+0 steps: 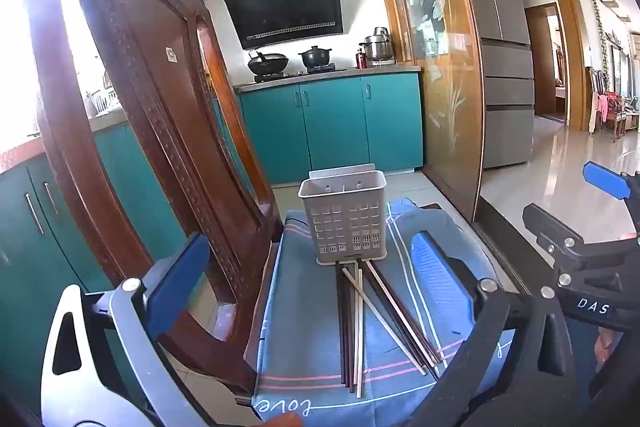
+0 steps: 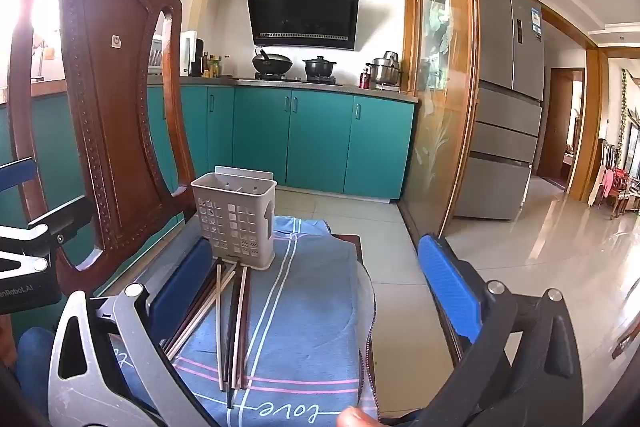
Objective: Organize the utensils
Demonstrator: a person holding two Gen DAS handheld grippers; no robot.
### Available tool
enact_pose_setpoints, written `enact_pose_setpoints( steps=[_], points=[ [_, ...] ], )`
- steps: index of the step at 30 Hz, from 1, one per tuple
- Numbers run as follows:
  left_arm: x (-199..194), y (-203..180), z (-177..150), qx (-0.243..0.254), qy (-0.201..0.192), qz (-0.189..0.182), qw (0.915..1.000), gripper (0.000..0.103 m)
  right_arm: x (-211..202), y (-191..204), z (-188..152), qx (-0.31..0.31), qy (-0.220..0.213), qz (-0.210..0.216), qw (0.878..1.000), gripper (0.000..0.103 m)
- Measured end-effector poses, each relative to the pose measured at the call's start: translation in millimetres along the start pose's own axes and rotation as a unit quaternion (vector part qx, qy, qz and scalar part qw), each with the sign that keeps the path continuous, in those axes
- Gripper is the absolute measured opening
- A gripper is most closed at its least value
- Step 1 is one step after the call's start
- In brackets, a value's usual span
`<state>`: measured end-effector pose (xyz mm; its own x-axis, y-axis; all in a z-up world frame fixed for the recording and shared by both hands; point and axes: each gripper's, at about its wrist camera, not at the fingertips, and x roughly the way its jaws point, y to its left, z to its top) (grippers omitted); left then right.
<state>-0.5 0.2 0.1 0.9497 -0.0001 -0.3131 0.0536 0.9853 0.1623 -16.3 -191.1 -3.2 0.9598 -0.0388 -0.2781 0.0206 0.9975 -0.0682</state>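
Chopsticks [image 1: 362, 323] lie loose on the blue cloth [image 1: 304, 367], nearest of the task's things, fanned out with their far ends touching the foot of the grey perforated holder [image 1: 344, 223]. They are a mix of dark and pale sticks, some crossing one another, so they look set out flat for picking up, probably one or a few at a time. Being thin and flat against cloth, they are likely to roll or slip when pinched.

Both tongs hang above the cloth on the near side of the holder, each spread wide and pinching nothing. The left tongs [image 1: 316, 287] straddle the pile as seen from their own camera, blue pads apart with the chopsticks between them but untouched. The right tongs [image 2: 320, 291] sit to the right of the pile, over bare cloth; their left pad [image 2: 180, 283] is just beside the sticks, though contact cannot be told.

The holder stands upright at the far end of the cloth, open top empty as far as can be seen, evidently placed to receive the sticks standing on end. Left of the holder rises a carved wooden chair back [image 2: 108, 99]. Beyond the holder are the tiled floor and teal kitchen cabinets [image 2: 320, 139].

The task appears not yet begun: no chopstick shows in the holder.
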Motion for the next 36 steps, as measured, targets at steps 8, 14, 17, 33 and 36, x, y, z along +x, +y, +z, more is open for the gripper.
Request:
enact_pose_setpoints(
  steps=[8,14,17,33,36],
  points=[
    [-5,-1,0,0.001,0.002,0.001,1.0,0.1,-1,2,0,-0.001,0.0,0.0,1.0,0.101],
    [-7,-3,-1,0.001,0.002,0.002,1.0,0.1,-2,13,-4,-0.002,-0.001,0.0,1.0,0.101],
    [-8,-2,-1,0.0,0.001,0.002,1.0,0.1,-4,8,0,-0.003,-0.002,0.005,1.0,0.101],
    [-11,4,1,0.0,0.001,0.003,1.0,0.1,-10,10,1,-0.007,-0.006,0.013,1.0,0.1],
    [-15,6,2,-0.001,-0.001,0.004,1.0,0.1,-11,10,1,-0.008,-0.007,0.013,1.0,0.101]
  ],
)
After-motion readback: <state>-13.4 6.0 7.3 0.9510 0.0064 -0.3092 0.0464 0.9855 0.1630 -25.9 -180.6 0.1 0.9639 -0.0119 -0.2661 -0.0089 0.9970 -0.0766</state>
